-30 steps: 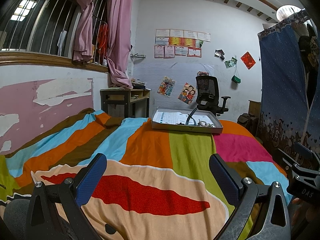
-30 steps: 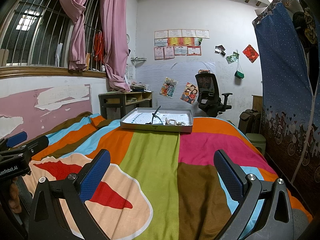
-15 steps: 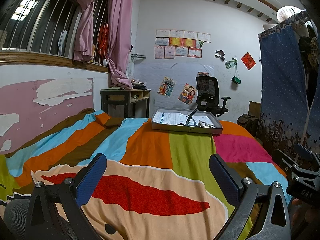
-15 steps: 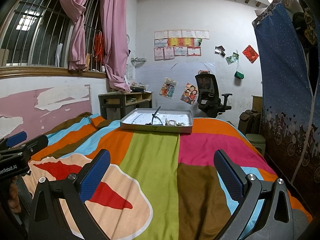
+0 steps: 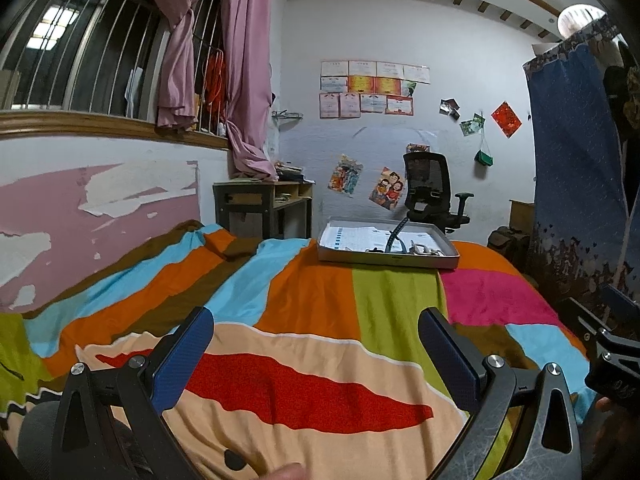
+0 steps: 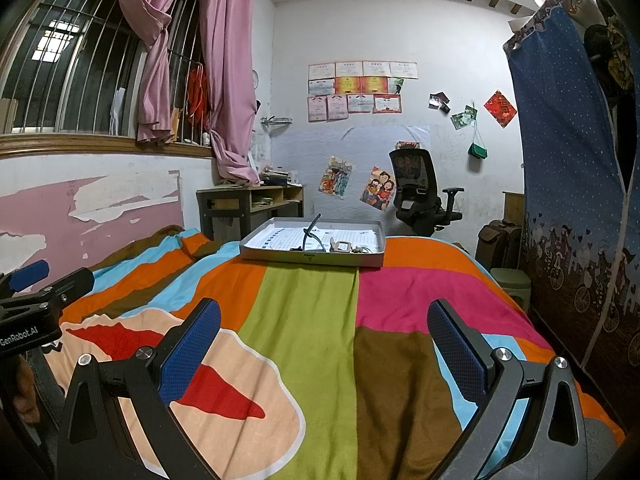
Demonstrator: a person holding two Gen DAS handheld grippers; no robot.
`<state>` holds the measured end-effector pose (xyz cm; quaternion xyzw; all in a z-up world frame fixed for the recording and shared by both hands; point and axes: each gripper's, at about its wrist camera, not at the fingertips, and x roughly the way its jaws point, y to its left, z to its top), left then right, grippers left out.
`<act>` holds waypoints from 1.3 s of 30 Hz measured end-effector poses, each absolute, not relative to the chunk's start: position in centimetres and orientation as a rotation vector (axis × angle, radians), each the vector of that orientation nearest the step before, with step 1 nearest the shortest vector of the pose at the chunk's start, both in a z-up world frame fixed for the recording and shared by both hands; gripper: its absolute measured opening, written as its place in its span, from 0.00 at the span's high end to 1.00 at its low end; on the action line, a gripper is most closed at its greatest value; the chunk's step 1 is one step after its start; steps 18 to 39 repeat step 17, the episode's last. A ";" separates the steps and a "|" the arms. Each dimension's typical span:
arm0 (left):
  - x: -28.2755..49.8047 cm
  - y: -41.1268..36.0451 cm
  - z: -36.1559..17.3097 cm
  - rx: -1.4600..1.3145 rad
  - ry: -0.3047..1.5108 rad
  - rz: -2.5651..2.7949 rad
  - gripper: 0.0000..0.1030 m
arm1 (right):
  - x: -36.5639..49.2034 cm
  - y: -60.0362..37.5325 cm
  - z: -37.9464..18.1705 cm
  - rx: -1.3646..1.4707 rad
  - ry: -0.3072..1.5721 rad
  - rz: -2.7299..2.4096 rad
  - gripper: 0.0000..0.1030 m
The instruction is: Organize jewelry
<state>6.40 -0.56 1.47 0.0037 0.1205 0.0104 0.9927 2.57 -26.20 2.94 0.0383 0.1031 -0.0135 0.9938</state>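
Jewelry pieces (image 6: 352, 249), small and metallic, lie in a shallow grey rectangular tray (image 6: 312, 258) at the far end of the bed, on the multicoloured striped bedspread (image 6: 308, 340). Tray's long axis runs across the view. Left to right: left gripper (image 5: 316, 344) hangs wide open, empty, over the bedspread with the tray ahead and slightly right. Right gripper (image 6: 324, 334) is equally spread and empty, tray almost dead ahead. Both well apart from the tray; I'd judge the right one better lined up. Individual pieces too small to identify.
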 end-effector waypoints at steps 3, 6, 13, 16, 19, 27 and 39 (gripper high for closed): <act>6.4 -1.3 1.4 0.025 0.245 0.022 0.00 | 2.6 -26.2 2.9 0.077 0.206 -0.027 0.01; 6.5 -1.8 1.4 0.036 0.244 0.021 0.00 | 2.6 -26.4 2.9 0.076 0.206 -0.026 0.01; 6.4 -1.8 1.3 0.030 0.244 0.020 0.00 | 2.6 -26.4 2.9 0.076 0.206 -0.025 0.01; 6.3 -1.8 1.3 0.029 0.244 0.021 0.00 | 2.6 -26.4 2.9 0.075 0.206 -0.025 0.01; 6.3 -1.7 1.3 0.030 0.244 0.020 0.00 | 2.6 -26.4 2.9 0.075 0.206 -0.025 0.01; 6.3 -1.7 1.3 0.030 0.244 0.020 0.00 | 2.6 -26.4 2.9 0.075 0.206 -0.025 0.01; 6.3 -1.7 1.3 0.030 0.244 0.020 0.00 | 2.6 -26.4 2.9 0.075 0.206 -0.025 0.01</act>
